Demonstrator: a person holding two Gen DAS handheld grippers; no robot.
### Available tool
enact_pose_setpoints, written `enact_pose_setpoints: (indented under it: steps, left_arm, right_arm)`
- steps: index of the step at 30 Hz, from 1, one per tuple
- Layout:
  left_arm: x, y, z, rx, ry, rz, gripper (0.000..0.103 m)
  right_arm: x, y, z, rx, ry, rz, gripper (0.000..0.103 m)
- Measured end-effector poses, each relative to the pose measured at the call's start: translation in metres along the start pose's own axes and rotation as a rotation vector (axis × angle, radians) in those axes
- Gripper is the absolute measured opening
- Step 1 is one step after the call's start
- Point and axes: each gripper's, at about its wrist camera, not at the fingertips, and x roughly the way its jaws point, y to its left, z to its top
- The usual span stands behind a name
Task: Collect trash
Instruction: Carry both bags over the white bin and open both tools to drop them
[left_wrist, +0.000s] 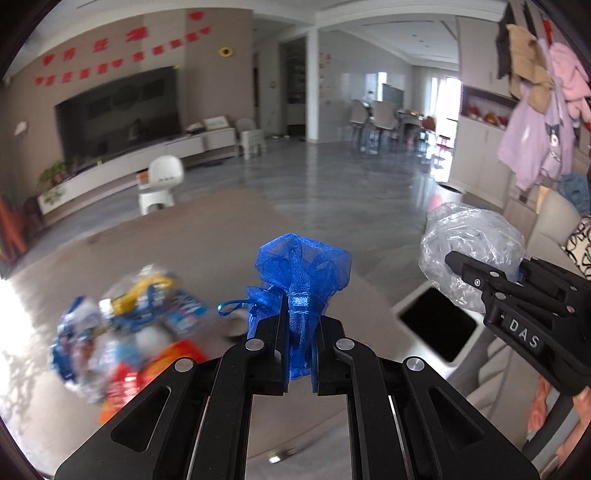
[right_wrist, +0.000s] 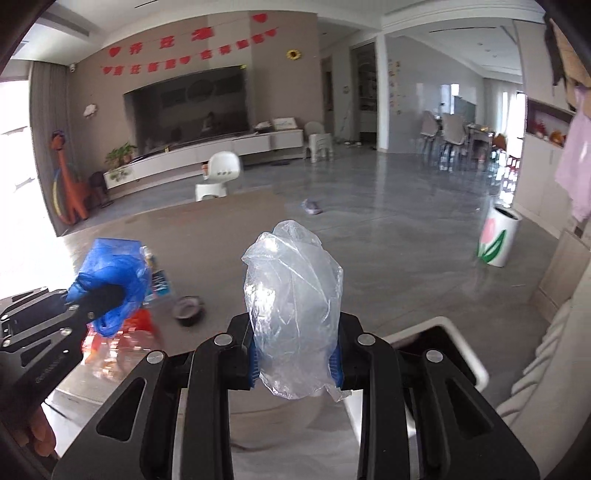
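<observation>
Left wrist view: I can't make out the blurred colourful wrapper heap (left_wrist: 125, 332) on the table's left side.
My left gripper (left_wrist: 299, 354) is clamped tight on a crumpled blue mesh pouch (left_wrist: 301, 269); my right gripper (right_wrist: 295, 354) pinches a crinkled clear plastic bag (right_wrist: 291, 295).

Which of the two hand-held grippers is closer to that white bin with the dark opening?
Right. The right hand-held gripper, clamping a clear plastic bag, is just beside the bin. The left hand-held gripper, holding a blue mesh pouch, is farther off.

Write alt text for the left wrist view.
The left gripper pinches a blue mesh pouch above a table with a blurred pile of wrappers. At right, the right gripper holds a clear plastic bag above a white bin's dark opening.
</observation>
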Motion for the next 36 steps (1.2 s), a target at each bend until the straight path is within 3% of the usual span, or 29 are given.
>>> enact_pose_setpoints:
  steps: [14, 23, 31, 32, 34, 35, 36]
  left_arm:
    - [0.102, -0.136, 0.002, 0.096, 0.105, -0.186, 0.007]
    - [0.17, -0.199, -0.007, 0.165, 0.167, -0.243, 0.008]
    - [0.213, -0.234, -0.021, 0.194, 0.206, -0.28, 0.008]
    - [0.219, -0.238, -0.024, 0.194, 0.217, -0.289, 0.015]
    - [0.233, -0.249, -0.029, 0.2, 0.26, -0.312, 0.065]
    - [0.236, -0.253, -0.031, 0.208, 0.263, -0.296, 0.099]
    - [0.236, -0.257, -0.035, 0.229, 0.226, -0.255, 0.098]
  right_arm:
    - [0.036, -0.119, -0.04, 0.02, -0.012, -0.199, 0.03]
    - [0.061, -0.183, -0.066, 0.087, 0.027, -0.232, 0.03]
    - [0.077, -0.212, -0.086, 0.157, 0.053, -0.252, 0.03]
    - [0.078, -0.214, -0.088, 0.166, 0.057, -0.253, 0.03]
    - [0.081, -0.215, -0.093, 0.178, 0.07, -0.256, 0.03]
    - [0.083, -0.216, -0.092, 0.178, 0.075, -0.261, 0.03]
    - [0.086, -0.218, -0.095, 0.179, 0.087, -0.264, 0.03]
